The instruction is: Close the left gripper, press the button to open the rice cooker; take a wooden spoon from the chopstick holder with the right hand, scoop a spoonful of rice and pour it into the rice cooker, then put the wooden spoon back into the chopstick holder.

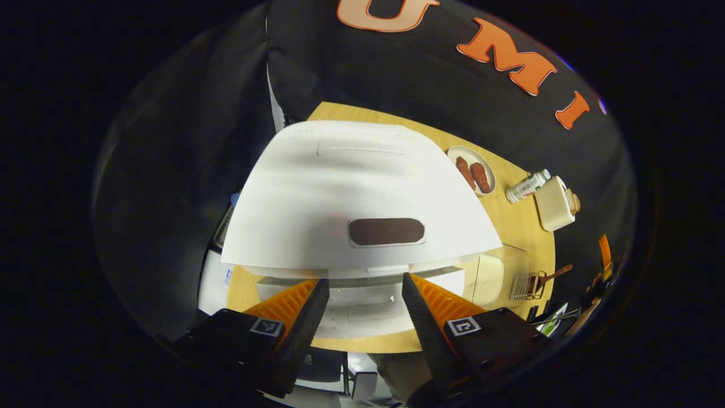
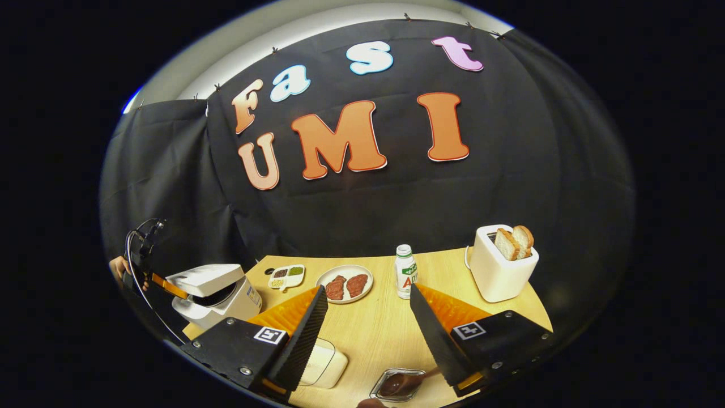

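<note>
In the left gripper view the left tongs (image 1: pixel 362 292) stand spread apart, pinching nothing, right up against the front of the white rice cooker (image 1: pixel 362 198). Its broad white lid with a dark oval window rises just beyond the fingertips, and a gap shows beneath the lid's front edge. Farther right on the light wooden counter (image 1: pixel 518 218), a wire chopstick holder (image 1: pixel 527 285) stands with a brown wooden spoon (image 1: pixel 552 276) leaning out of it — well apart from these tongs. Beyond lie a round white plate with two reddish-brown pieces of meat (image 1: pixel 473 170), a small white bottle with a green label (image 1: pixel 528 186) and a white toaster (image 1: pixel 557 203).

In the right gripper view the right tongs (image 2: pixel 368 309) are also spread wide and hold nothing. Just below the fingertips sits a small clear container with a dark brown spoon bowl in it (image 2: pixel 399 385), and beside the left finger lies a pale cream rounded box (image 2: pixel 325 365). Far to the left, the rice cooker (image 2: pixel 218 294) has its lid partly raised, with the other gripper and a hand at it. Behind stand a small white divided dish of grains (image 2: pixel 287 276), the plate, the bottle and the toaster holding two slices of bread (image 2: pixel 514 242).
</note>
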Action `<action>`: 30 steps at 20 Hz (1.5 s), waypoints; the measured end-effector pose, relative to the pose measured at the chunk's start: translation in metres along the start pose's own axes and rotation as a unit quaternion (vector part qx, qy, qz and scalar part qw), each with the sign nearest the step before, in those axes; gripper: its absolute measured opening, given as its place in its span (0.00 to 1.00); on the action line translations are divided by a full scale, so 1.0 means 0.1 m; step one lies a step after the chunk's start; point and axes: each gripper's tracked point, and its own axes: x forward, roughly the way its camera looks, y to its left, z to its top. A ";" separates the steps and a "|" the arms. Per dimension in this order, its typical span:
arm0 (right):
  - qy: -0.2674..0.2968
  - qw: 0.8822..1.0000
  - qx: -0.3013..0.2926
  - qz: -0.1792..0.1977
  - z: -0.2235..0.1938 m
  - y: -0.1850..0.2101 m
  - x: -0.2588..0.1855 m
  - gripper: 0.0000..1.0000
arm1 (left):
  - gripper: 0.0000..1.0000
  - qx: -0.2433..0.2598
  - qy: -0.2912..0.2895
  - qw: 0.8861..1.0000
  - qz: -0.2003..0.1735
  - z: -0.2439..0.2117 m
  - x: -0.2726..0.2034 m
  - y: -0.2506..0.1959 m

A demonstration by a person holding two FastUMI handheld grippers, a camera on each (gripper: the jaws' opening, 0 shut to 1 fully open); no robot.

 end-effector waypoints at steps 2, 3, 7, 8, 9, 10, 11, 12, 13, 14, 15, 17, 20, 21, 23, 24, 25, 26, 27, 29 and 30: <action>0.001 1.000 0.001 0.005 0.02 0.04 0.03 0.92 | 0.90 0.025 -0.045 0.998 0.040 0.24 -0.07 0.10; 0.000 1.000 -0.003 0.007 0.03 0.05 0.03 0.92 | 0.89 0.034 -0.064 0.996 0.047 0.34 -0.11 0.07; 0.001 1.000 -0.015 0.000 0.03 0.01 0.02 0.92 | 0.89 0.066 -0.154 0.985 0.045 0.90 -0.39 -0.26; 0.003 1.000 -0.018 -0.004 0.01 -0.02 0.01 0.92 | 0.89 0.075 -0.196 0.976 0.061 1.17 -0.52 -0.26; 0.003 1.000 -0.019 -0.010 0.00 -0.06 0.00 0.92 | 0.89 0.083 -0.229 0.966 0.081 1.41 -0.65 -0.29; 0.002 1.000 -0.018 -0.013 0.01 -0.08 -0.01 0.92 | 0.93 0.090 -0.261 0.956 0.096 1.68 -0.80 -0.32; 0.002 1.000 -0.018 -0.019 0.01 -0.10 -0.03 0.92 | 0.95 0.092 -0.303 0.943 0.106 1.97 -0.94 -0.34; 0.001 1.000 -0.018 -0.025 0.00 -0.14 -0.04 0.92 | 0.95 0.092 -0.336 0.931 0.111 2.24 -1.01 -0.39; -0.001 0.999 -0.019 -0.033 0.01 -0.18 -0.07 0.92 | 0.94 0.088 -0.354 0.923 0.120 2.45 -1.05 -0.39; -0.001 0.999 -0.018 -0.041 0.00 -0.24 -0.08 0.92 | 0.94 0.082 -0.366 0.919 0.123 2.64 -1.08 -0.37; 0.001 0.999 -0.015 -0.050 -0.02 -0.29 -0.11 0.92 | 0.94 0.077 -0.368 0.919 0.119 2.80 -1.02 -0.34; 0.003 0.997 -0.010 -0.072 -0.05 -0.40 -0.19 0.92 | 0.93 0.072 -0.357 0.924 0.114 3.05 -0.79 -0.29; 0.006 0.995 0.000 -0.101 -0.10 -0.55 -0.33 0.92 | 0.96 0.068 -0.312 0.941 0.116 3.14 -0.35 -0.18; 0.006 0.994 0.003 -0.107 -0.12 -0.58 -0.38 0.92 | 0.98 0.057 -0.296 0.947 0.108 3.09 -0.28 -0.16; 0.010 0.993 0.011 -0.116 -0.16 -0.66 -0.44 0.92 | 0.93 0.035 -0.287 0.953 0.086 3.02 -0.26 -0.18; 0.011 0.993 0.016 -0.115 -0.18 -0.67 -0.46 0.92 | 0.94 0.038 -0.278 0.957 0.077 2.94 -0.25 -0.21; 0.011 0.993 0.021 -0.114 -0.18 -0.66 -0.47 0.92 | 0.96 0.041 -0.259 0.963 0.069 2.81 -0.24 -0.25; 0.008 0.994 0.025 -0.109 -0.16 -0.64 -0.45 0.92 | 0.94 0.042 -0.229 0.971 0.056 2.64 -0.20 -0.31; 0.004 0.994 0.028 -0.104 -0.15 -0.61 -0.44 0.92 | 0.94 0.037 -0.193 0.980 0.044 2.45 -0.14 -0.36; 0.003 0.996 0.031 -0.088 -0.16 -0.55 -0.41 0.92 | 0.95 0.029 -0.136 0.989 0.043 2.01 -0.02 -0.28; 0.006 0.996 0.030 -0.081 -0.20 -0.52 -0.40 0.92 | 0.97 0.019 -0.117 0.992 0.050 1.83 0.08 -0.24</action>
